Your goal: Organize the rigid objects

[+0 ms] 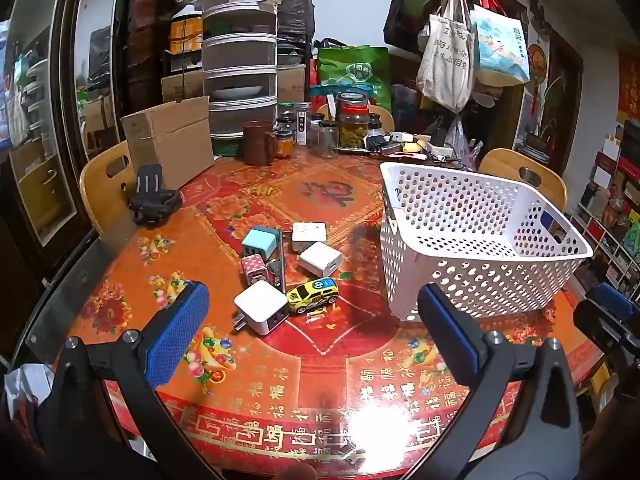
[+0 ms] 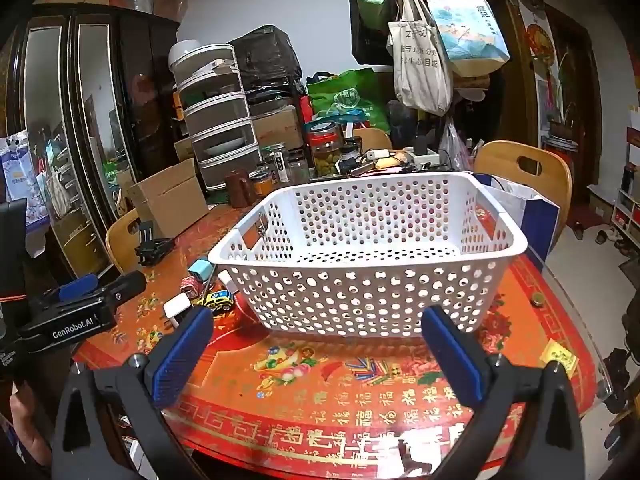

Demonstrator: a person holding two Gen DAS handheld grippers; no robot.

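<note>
On the red patterned table (image 1: 328, 356) lies a cluster of small things: a white charger (image 1: 261, 307), a yellow toy car (image 1: 313, 295), a pink dotted charger (image 1: 254, 269), a light blue charger (image 1: 259, 242) and two more white chargers (image 1: 320, 258). An empty white perforated basket (image 1: 472, 240) stands to their right. My left gripper (image 1: 312, 320) hovers open just in front of the cluster, holding nothing. My right gripper (image 2: 318, 340) is open in front of the basket (image 2: 360, 256), also holding nothing. The toy car (image 2: 218, 300) shows left of the basket.
A black clamp stand (image 1: 154, 200) sits at the table's left. A cardboard box (image 1: 170, 144), brown mug (image 1: 258, 142) and jars (image 1: 352, 120) crowd the far edge. Wooden chairs (image 2: 524, 176) ring the table. A small round item (image 2: 537, 300) and a yellow slip (image 2: 558, 356) lie at the right.
</note>
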